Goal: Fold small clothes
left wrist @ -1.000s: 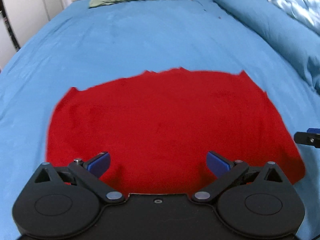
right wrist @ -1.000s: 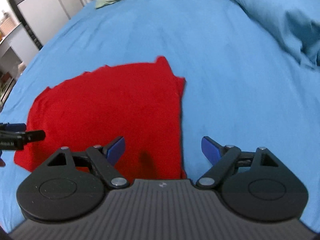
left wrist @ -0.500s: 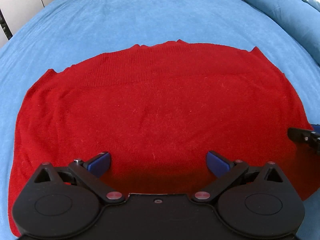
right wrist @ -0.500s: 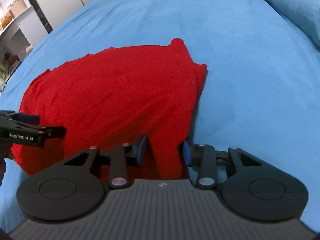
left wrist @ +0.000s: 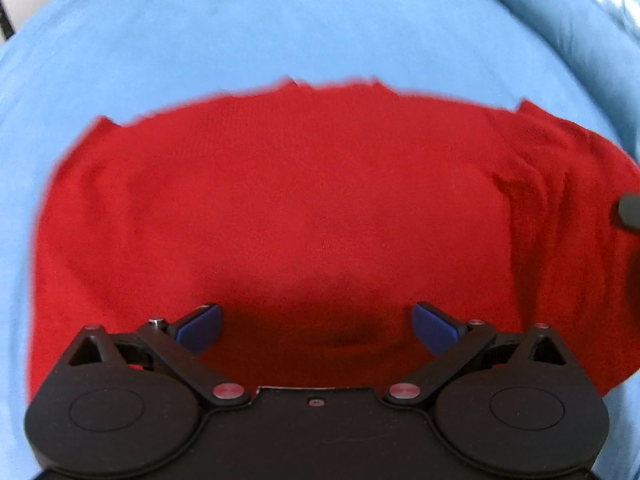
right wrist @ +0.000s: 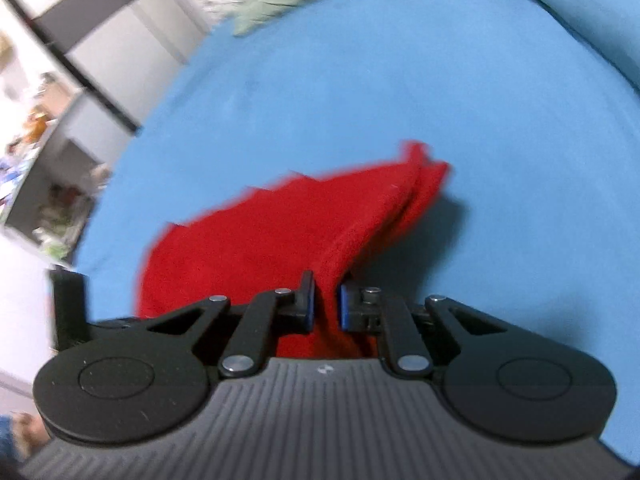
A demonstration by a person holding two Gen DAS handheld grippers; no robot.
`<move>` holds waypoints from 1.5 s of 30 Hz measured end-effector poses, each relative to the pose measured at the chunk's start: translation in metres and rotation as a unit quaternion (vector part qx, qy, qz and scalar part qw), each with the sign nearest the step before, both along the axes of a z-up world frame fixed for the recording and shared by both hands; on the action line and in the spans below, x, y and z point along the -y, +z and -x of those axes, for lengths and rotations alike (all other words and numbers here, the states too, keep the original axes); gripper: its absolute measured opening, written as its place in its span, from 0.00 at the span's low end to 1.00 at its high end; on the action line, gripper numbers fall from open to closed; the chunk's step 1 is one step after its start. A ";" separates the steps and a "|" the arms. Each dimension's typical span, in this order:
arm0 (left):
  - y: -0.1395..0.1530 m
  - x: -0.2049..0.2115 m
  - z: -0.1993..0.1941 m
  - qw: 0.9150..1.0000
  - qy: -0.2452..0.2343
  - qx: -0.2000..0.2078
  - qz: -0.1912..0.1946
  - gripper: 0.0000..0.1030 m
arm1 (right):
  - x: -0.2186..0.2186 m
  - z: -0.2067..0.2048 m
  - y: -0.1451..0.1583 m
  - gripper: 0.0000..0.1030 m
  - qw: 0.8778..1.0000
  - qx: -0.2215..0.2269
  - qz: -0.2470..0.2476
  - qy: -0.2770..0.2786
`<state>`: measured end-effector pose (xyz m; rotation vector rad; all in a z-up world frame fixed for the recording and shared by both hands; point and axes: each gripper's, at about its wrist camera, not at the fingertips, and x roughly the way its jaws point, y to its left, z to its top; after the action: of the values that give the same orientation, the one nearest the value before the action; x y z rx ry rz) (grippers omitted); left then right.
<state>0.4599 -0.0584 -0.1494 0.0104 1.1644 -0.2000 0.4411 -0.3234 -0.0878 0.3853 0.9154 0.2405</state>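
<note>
in the left wrist view the red knit garment (left wrist: 288,216) lies spread nearly flat on the blue bed sheet (left wrist: 280,28), filling the middle of the picture, with its far edge ragged and its right side bunched into soft ridges. the left gripper (left wrist: 316,322) hangs just over the near hem with its blue pads spread wide and nothing between them; whether the tips touch the cloth is not clear. a dark bit of the other tool shows at the right edge. in the right wrist view the right gripper (right wrist: 325,300) has its jaws closing on a raised fold of the red knit garment (right wrist: 280,236), a ridge of cloth standing between the pads and already pinched, while the rest drapes down to the blue bed sheet (right wrist: 400,80) and casts a shadow there. the picture is blurred. the knit looks light, limp and a little stretchy, so it should sag and trail from any single hold; it seems grippy, not slippery. the best holds are probably the corners or hem edge, both layers together.
</note>
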 end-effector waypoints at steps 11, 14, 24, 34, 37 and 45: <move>0.016 -0.152 0.048 0.999 0.016 0.025 -0.037 1.00 | -0.266 -0.035 -0.029 0.26 0.977 -0.003 0.061 0.206; -0.003 -0.178 0.063 0.999 0.023 0.010 -0.023 1.00 | -0.300 -0.033 -0.075 0.26 0.976 -0.029 0.084 0.201; 0.016 -0.186 0.081 0.998 0.023 0.052 0.037 1.00 | -0.252 0.002 0.000 0.75 0.978 0.056 0.047 0.193; 0.036 -0.139 0.065 0.996 -0.012 0.063 0.065 1.00 | -0.147 0.061 0.006 0.86 0.987 0.068 0.097 0.107; 0.030 -0.134 0.061 0.997 -0.018 0.064 0.037 1.00 | -0.151 0.061 -0.011 0.84 0.982 0.073 0.079 0.155; 0.017 -0.173 0.068 0.999 -0.019 0.047 0.003 1.00 | -0.219 0.010 -0.056 0.24 0.966 0.046 0.071 0.244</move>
<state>0.3915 0.1144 -0.1322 0.0373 1.0715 -0.2343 0.4306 -0.1047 -0.1440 0.0090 0.9196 0.6358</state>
